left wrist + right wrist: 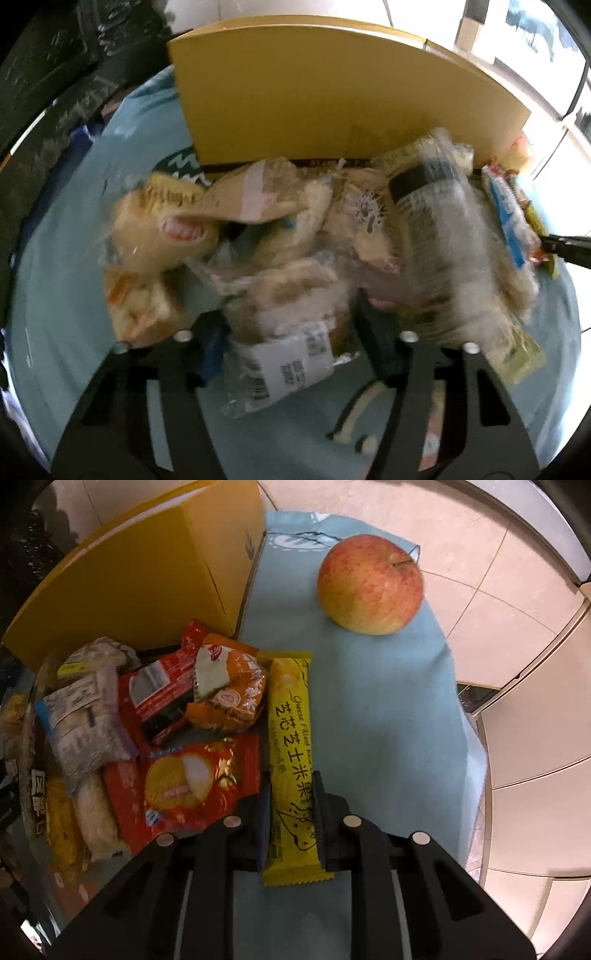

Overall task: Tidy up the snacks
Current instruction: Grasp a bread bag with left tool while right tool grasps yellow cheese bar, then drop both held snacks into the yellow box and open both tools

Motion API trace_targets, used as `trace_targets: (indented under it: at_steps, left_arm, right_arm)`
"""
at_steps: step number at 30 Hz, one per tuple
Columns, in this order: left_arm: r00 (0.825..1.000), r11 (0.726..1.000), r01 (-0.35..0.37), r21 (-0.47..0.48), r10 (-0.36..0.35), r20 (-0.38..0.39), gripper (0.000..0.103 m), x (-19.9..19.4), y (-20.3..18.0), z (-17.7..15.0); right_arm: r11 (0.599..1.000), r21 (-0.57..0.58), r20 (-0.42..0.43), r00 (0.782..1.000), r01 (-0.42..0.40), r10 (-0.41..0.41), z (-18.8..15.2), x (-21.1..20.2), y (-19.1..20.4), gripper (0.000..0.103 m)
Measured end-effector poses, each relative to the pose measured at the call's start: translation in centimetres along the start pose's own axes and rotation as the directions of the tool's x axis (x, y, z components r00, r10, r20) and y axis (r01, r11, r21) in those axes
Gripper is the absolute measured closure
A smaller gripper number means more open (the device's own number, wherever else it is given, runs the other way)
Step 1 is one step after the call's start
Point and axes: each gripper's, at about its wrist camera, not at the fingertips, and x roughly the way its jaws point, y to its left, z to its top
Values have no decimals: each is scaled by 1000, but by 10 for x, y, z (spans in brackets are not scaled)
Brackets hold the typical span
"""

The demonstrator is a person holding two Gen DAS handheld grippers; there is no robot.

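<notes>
The yellow cardboard box (147,576) walls off the far left side, and the heap of snack packets (155,738) crowds right up against its base. To the right of the yellow cheese bar (291,760), bare blue cloth (388,720) lies open up to the apple (370,585), which blocks the far end. In the left wrist view, blurred bread packets (295,258) fill the ground before the box (332,96).
</notes>
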Motion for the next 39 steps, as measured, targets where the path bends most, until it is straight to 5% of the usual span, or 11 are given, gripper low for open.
trace_targets:
  at_steps: [8, 20, 26, 35, 37, 38, 39]
  left_arm:
    - [996, 997, 65, -35, -63, 68, 54, -44, 12, -11]
    - [976, 998, 63, 10, -64, 206, 54, -118, -9, 9]
    - [955, 998, 57, 27, -62, 291, 53, -151, -25, 54]
    - [924, 999, 45, 26, -51, 378, 52, -165, -46, 178]
    - [925, 1000, 12, 19, -18, 379, 35, -156, -49, 207]
    - [926, 1000, -11, 1, 10, 377, 12, -149, -48, 224]
    - [924, 999, -36, -18, 40, 380, 4, -145, -45, 232]
  right_arm:
    - [993, 33, 87, 990, -113, 109, -17, -42, -1, 83]
    - [973, -35, 235, 945, -226, 228, -4, -132, 36, 83]
    - [964, -102, 304, 915, -247, 266, 34, -175, 63, 83]
    - [962, -135, 366, 890, -239, 272, 142, -195, 92, 83]
    - [963, -129, 370, 889, -237, 269, 168, -190, 96, 82]
    - [969, -123, 377, 893, -215, 246, 178, -188, 99, 72]
    - [976, -115, 369, 904, -185, 215, 185, -184, 102, 48]
